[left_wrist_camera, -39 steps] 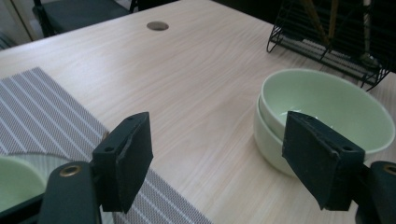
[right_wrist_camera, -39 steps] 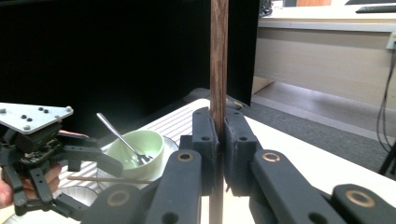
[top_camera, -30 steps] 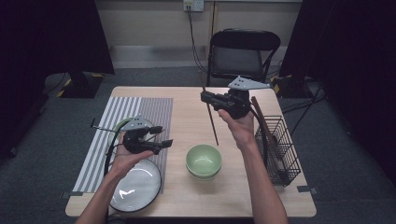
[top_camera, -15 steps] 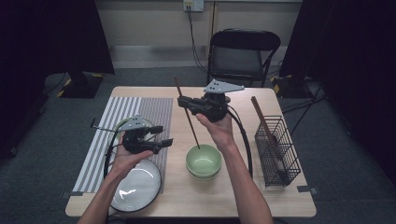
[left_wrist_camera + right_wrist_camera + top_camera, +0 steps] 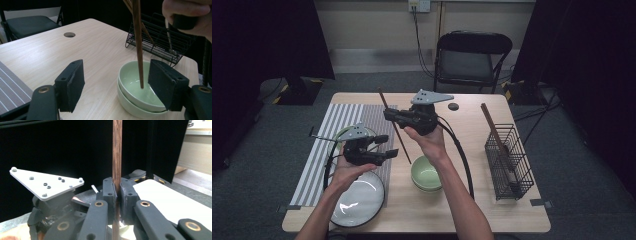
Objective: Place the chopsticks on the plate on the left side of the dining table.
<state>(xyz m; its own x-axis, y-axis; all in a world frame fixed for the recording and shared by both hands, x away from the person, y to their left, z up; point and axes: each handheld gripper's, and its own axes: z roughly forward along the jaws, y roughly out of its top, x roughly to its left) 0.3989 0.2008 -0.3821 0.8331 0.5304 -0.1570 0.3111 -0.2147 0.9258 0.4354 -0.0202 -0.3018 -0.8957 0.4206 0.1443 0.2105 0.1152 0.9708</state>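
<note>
- Chopsticks [image 5: 395,130] sit clamped between the jaws of the right gripper [image 5: 393,116], upright with a slight tilt, their upper ends toward 11 o'clock and their tips toward 5 o'clock.
- Tips hang over the green bowls [image 5: 427,173] on the table [image 5: 462,145].
- The left gripper [image 5: 387,145], at 9 o'clock of the bowls, has its jaws apart with nothing pressed; they have just been closing a little.
</note>
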